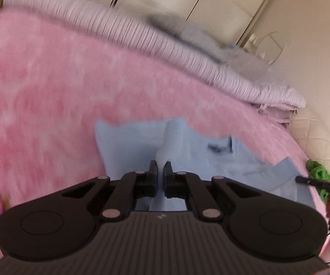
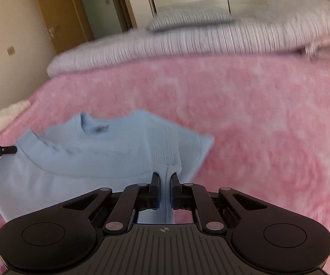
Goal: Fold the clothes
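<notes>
Ribbed cuffs of the light-blue knitted sweater (image 2: 91,160), spread on the fluffy pink blanket (image 2: 256,119), run toward twelve o'clock from both the right gripper (image 2: 165,178) and left gripper (image 1: 160,167), each clenched on one.

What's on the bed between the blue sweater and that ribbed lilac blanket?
Only bare pink blanket, between blue sweater and lilac blanket; right wrist view.

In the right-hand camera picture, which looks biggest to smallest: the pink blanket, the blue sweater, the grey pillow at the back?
1. Pink blanket, filling most of the view.
2. Blue sweater, lying close to the camera, which enlarges it.
3. Grey pillow, smallest here, but it lies far back, so its true size is unsure.
</notes>
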### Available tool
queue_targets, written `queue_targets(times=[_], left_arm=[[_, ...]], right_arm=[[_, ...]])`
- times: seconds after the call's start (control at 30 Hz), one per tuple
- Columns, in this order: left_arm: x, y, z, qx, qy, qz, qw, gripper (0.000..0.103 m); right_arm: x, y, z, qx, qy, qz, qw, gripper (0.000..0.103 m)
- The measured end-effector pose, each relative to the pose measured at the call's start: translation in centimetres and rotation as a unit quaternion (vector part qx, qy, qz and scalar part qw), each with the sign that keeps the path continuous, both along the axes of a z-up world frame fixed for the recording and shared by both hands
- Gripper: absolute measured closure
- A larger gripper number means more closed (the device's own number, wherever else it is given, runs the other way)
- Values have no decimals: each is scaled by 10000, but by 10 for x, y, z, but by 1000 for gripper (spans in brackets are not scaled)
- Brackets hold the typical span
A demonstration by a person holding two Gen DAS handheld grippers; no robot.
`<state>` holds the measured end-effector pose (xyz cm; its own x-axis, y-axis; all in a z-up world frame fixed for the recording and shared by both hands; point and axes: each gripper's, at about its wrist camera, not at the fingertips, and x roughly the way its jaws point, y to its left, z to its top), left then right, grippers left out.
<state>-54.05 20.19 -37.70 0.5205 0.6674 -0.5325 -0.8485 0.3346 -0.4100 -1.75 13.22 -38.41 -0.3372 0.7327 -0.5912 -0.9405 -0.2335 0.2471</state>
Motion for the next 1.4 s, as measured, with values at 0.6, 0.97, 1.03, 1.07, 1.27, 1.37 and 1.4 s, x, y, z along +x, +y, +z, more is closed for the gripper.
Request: queue_targets(times=[0.6, 0.97, 1.03, 1.07, 1.27, 1.37, 1.4], left_arm=[[18, 78, -7, 471, 356, 291, 9978, 100], [18, 104, -46, -376, 773, 498, 9951, 90], [7, 96, -35, -321, 812, 761, 9933, 86], [1, 90, -27, -271, 885, 929, 9914, 90], [0, 16, 18, -44, 1054, 965, 9897, 90], [28, -30, 23, -47, 885, 585, 9943, 90], [42, -42, 20, -61, 854, 432, 9954, 90]], right_arm=[[-5, 99, -13, 401, -72, -219, 9989, 97], [-11, 135, -53, -642, -480, -580, 9951, 78], [-6, 124, -41, -503, -612, -917, 9926, 57], [-3, 118, -35, -434, -678, -1085, 9908, 56], [2, 32, 21, 252, -344, -1263, 9911, 56], [-33, -16, 30, 415, -475, -931, 9937, 56], [-51, -25, 28, 369, -526, -760, 9950, 56]])
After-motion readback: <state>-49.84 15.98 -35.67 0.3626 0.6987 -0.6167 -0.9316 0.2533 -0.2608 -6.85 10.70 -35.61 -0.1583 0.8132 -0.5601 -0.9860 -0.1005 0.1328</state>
